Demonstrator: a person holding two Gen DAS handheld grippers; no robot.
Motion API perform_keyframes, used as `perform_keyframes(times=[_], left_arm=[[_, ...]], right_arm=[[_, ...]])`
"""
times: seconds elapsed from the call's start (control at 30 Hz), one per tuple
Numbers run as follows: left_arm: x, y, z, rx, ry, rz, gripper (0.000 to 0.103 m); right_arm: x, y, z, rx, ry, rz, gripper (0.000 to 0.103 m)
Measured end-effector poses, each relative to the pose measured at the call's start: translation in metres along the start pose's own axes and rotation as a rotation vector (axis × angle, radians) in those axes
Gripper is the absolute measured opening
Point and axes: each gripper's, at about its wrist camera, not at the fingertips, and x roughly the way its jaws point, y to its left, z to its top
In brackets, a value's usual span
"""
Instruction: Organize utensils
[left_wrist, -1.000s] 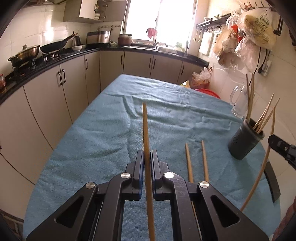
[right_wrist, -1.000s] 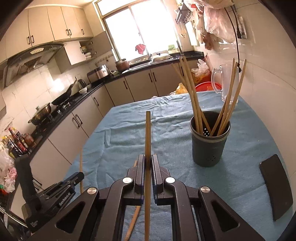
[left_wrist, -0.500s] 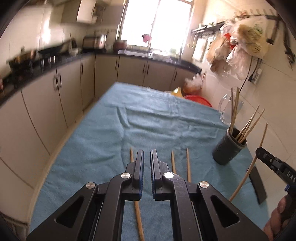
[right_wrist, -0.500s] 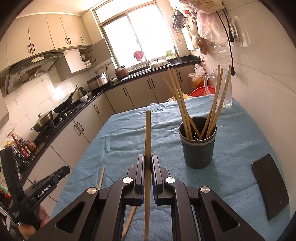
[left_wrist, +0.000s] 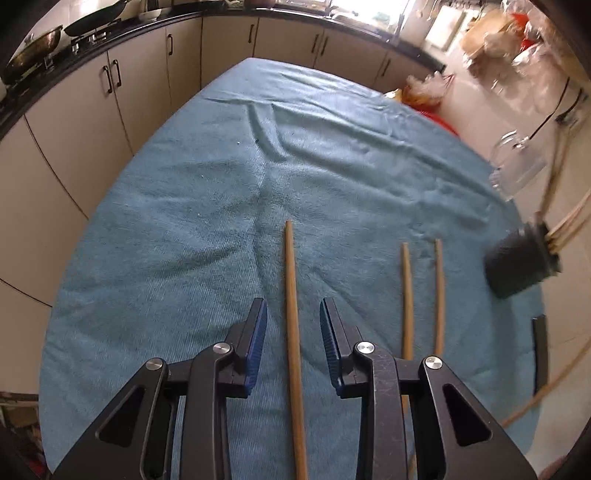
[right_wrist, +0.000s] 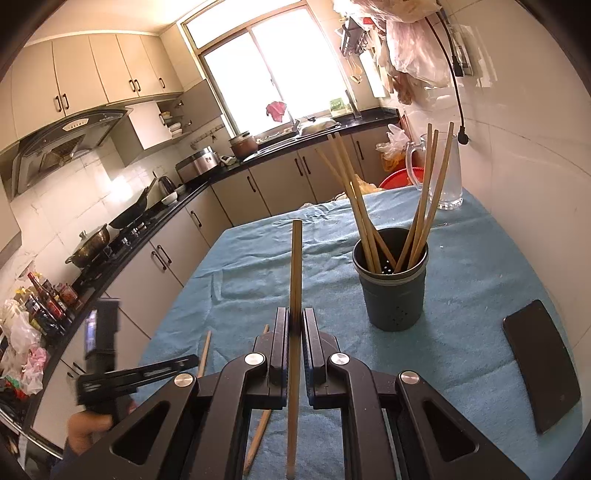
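My left gripper (left_wrist: 292, 306) points down at the blue cloth (left_wrist: 184, 229) with its jaws opening. A wooden chopstick (left_wrist: 291, 266) lies flat on the cloth between the blue pads (left_wrist: 258, 332), and neither pad touches it. Two more chopsticks (left_wrist: 406, 295) lie to its right. My right gripper (right_wrist: 294, 317) is shut on another chopstick (right_wrist: 296, 266), held tilted up above the cloth to the left of the dark grey holder (right_wrist: 393, 299). Several chopsticks (right_wrist: 424, 199) stand in that holder. The holder (left_wrist: 517, 269) is blurred at the right edge of the left wrist view.
A black phone (right_wrist: 539, 365) lies on the cloth right of the holder. A glass jug (right_wrist: 448, 173) stands behind it by the tiled wall. Kitchen cabinets (right_wrist: 236, 206) and a counter with pans run along the left and far sides. A hand (right_wrist: 85, 424) holds the left gripper.
The left gripper held a chopstick above the table, then tipped down toward the cloth and parted its jaws; that chopstick now lies on the cloth. The right gripper keeps its chopstick.
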Motion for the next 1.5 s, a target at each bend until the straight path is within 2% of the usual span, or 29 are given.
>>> perform_keyframes(times=[0.1,0.2,0.27,0.47,0.6,0.97,1.5], left_arm=[[0.017,-0.003,0.004,0.002,0.036,0.047,0.024],[0.020,-0.010,0.005,0.037,0.009,0.107,0.022],[0.020,-0.014,0.002,0.052,-0.003,0.124,0.006],[-0.001,-0.016,-0.004,0.060,-0.061,0.056,0.006],[-0.035,-0.020,-0.006,0.061,-0.139,-0.005,0.006],[-0.110,-0.029,-0.014,0.082,-0.307,-0.089,0.006],[-0.122,-0.028,-0.011,0.092,-0.353,-0.135,0.006]], right_arm=[[0.000,-0.005,0.000,0.009,0.001,0.003,0.007],[-0.001,-0.010,0.001,0.015,0.000,0.006,0.007],[-0.001,-0.012,0.001,0.019,0.000,0.007,0.007],[-0.002,-0.016,0.002,0.028,-0.003,0.011,0.007],[-0.006,-0.016,0.004,0.029,-0.017,0.012,0.007],[-0.021,-0.018,0.011,0.027,-0.060,0.007,0.007],[-0.008,-0.009,0.015,0.012,-0.054,0.014,0.007]])
